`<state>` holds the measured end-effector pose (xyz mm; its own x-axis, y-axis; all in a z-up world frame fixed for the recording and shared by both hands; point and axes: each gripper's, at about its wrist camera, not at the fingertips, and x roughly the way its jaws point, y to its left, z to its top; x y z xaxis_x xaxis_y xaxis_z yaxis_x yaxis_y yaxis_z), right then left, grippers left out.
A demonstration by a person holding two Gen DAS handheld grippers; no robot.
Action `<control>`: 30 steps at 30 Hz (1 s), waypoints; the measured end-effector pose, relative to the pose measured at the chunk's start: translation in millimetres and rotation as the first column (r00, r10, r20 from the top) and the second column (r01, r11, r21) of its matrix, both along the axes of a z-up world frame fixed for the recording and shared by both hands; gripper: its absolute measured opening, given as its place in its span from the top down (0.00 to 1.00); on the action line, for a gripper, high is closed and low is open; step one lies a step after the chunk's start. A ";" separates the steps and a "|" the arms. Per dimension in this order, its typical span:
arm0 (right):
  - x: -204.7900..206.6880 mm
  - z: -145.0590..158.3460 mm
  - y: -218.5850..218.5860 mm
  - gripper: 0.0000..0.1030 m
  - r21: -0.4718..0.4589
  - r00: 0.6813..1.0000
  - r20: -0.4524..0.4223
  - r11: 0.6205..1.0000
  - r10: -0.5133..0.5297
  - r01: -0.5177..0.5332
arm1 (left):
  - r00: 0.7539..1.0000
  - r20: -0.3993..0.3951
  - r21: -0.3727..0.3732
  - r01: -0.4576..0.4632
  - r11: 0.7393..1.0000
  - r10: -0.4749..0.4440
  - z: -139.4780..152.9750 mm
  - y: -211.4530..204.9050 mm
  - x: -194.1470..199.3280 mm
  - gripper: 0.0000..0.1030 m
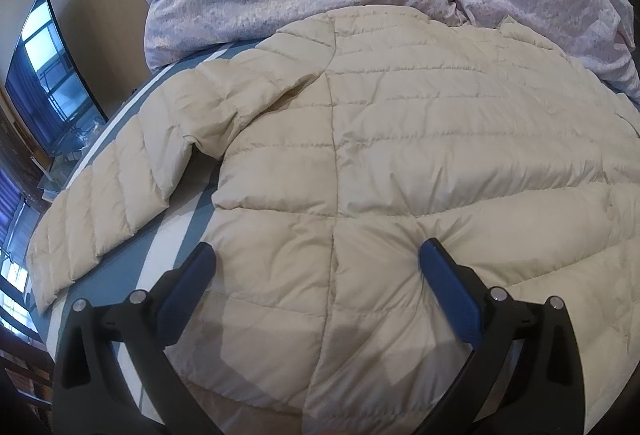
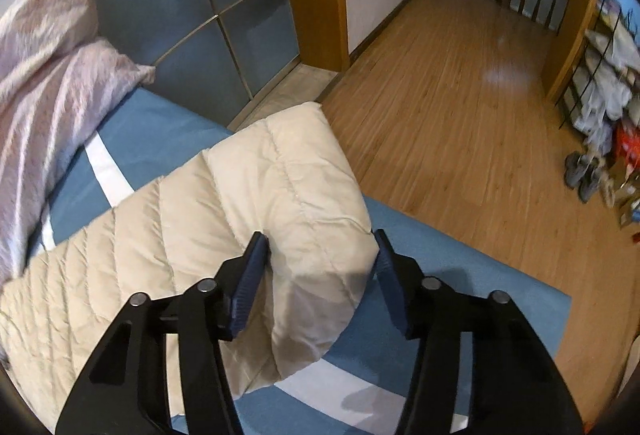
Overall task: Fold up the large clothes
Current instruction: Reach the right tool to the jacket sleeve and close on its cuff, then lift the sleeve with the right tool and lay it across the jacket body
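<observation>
Nearest me, left claw (image 1: 316, 259) gapes wide, empty, over the cream quilted down jacket (image 1: 400, 139); right claw (image 2: 320, 247) straddles its sleeve cuff (image 2: 296, 187), jaws unclosed, ready to fold inward

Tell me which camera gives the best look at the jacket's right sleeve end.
The right wrist view. The cream jacket's sleeve end fills the centre there, lying on the blue bed sheet between the open fingers of the right gripper. The left wrist view shows the jacket body and the other sleeve.
</observation>
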<state>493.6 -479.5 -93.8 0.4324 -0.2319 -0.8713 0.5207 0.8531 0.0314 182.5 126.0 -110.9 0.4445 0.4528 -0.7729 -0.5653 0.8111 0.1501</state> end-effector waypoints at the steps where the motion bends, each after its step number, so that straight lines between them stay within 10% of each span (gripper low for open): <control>1: 1.4 -0.3 3.9 0.56 -0.014 1.000 -0.001 1.000 0.011 -0.011 | 1.000 0.002 -0.006 0.000 1.000 0.000 -0.2 0.6 -0.3 0.02; 18: 9.0 1.5 41.0 0.89 -0.199 0.993 -0.051 0.973 0.108 -0.116 | 1.000 0.020 -0.055 -0.002 0.998 0.003 -0.9 6.4 -2.4 0.02; 30: 7.7 36.6 98.8 0.91 -0.175 0.970 0.054 0.959 0.236 -0.223 | 1.000 0.025 -0.071 -0.001 0.997 0.003 -1.7 7.8 -2.5 0.02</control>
